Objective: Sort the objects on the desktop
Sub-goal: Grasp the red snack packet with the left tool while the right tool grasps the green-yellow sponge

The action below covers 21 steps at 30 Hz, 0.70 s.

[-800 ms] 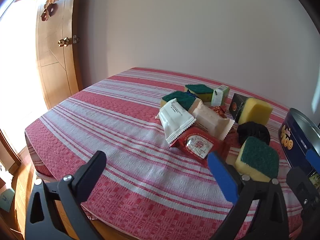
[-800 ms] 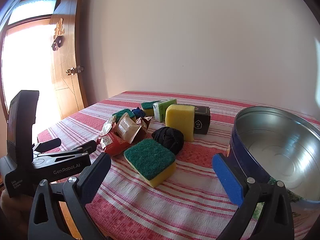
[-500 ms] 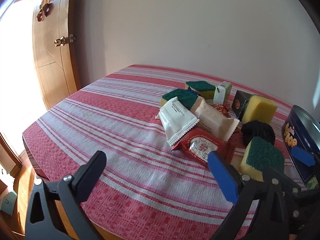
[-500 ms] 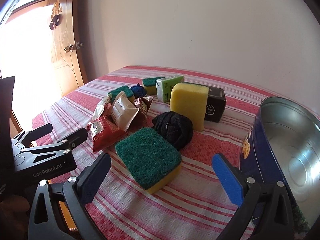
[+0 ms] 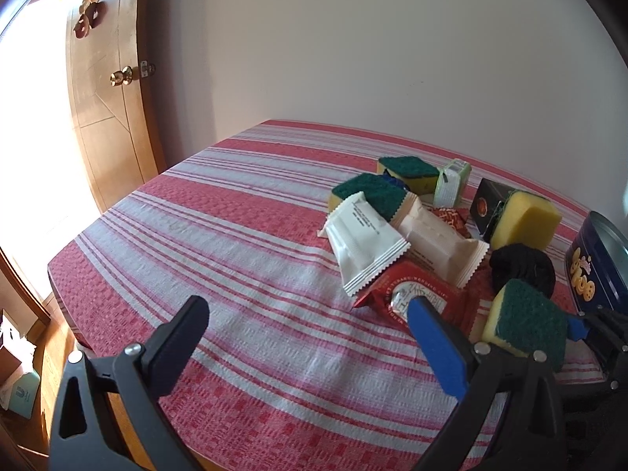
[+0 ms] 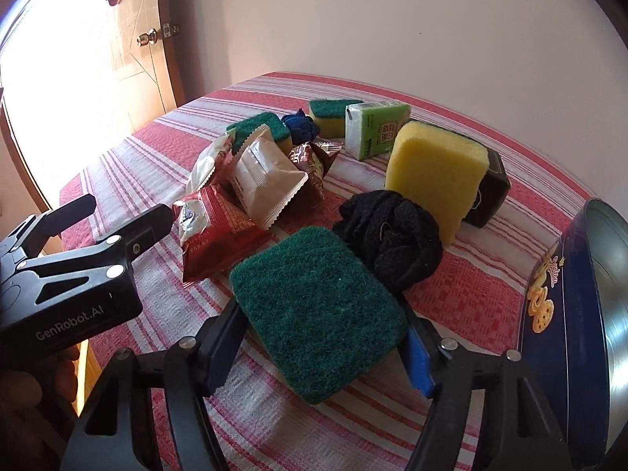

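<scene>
A sponge with a green scouring top (image 6: pixel 318 314) lies on the red-and-white striped cloth (image 5: pixel 235 235) near the front. My right gripper (image 6: pixel 320 337) straddles it with both pads against its sides. From the left wrist view, this sponge (image 5: pixel 526 322) lies at the right. My left gripper (image 5: pixel 306 306) hovers open over bare cloth, left of the pile, with nothing between its fingers. A blue round tin (image 6: pixel 549 294) stands open at the right.
The pile holds a black cloth bundle (image 6: pixel 392 235), an upright yellow sponge (image 6: pixel 435 168), a black box (image 6: pixel 490 192), a green carton (image 6: pixel 373 129), a red packet (image 5: pixel 416 294), a white packet (image 5: pixel 361 239) and two more sponges. A wooden door (image 5: pixel 110 117) stands left of the table.
My right gripper has come forward and down over the green-topped sponge, and its jaws have narrowed from wide open onto the sponge's sides. The left gripper stayed open and shifted only slightly.
</scene>
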Each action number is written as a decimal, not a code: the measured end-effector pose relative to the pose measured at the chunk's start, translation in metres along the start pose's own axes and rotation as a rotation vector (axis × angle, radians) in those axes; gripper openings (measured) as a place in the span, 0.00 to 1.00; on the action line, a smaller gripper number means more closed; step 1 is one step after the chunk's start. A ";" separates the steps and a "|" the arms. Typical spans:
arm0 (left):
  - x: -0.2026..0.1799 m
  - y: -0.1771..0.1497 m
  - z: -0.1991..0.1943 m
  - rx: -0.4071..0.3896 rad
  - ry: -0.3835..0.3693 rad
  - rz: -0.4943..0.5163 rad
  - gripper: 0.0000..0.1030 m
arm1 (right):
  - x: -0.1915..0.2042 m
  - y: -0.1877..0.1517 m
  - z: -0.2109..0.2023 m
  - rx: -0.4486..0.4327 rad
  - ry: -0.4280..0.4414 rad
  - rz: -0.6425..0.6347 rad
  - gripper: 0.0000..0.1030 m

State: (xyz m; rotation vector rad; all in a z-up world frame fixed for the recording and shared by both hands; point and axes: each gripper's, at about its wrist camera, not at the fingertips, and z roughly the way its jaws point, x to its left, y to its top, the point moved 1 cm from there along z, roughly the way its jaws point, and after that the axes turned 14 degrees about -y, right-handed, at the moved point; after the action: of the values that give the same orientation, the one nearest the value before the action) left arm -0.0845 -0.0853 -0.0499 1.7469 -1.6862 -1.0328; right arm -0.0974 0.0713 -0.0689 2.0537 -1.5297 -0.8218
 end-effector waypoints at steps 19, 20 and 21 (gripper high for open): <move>-0.038 0.015 0.048 0.111 -0.113 -0.059 0.88 | -0.041 -0.024 -0.022 -0.080 0.001 0.132 0.68; -0.038 0.015 0.051 0.128 -0.108 -0.061 0.86 | -0.042 -0.025 -0.023 -0.082 0.002 0.135 0.68; -0.038 0.015 0.052 0.133 -0.096 -0.064 0.85 | -0.044 -0.026 -0.023 -0.082 0.007 0.137 0.68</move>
State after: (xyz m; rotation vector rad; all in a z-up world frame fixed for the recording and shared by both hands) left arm -0.1328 -0.0421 -0.0616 1.8732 -1.8051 -1.0700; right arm -0.0724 0.1206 -0.0606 1.8692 -1.5857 -0.8108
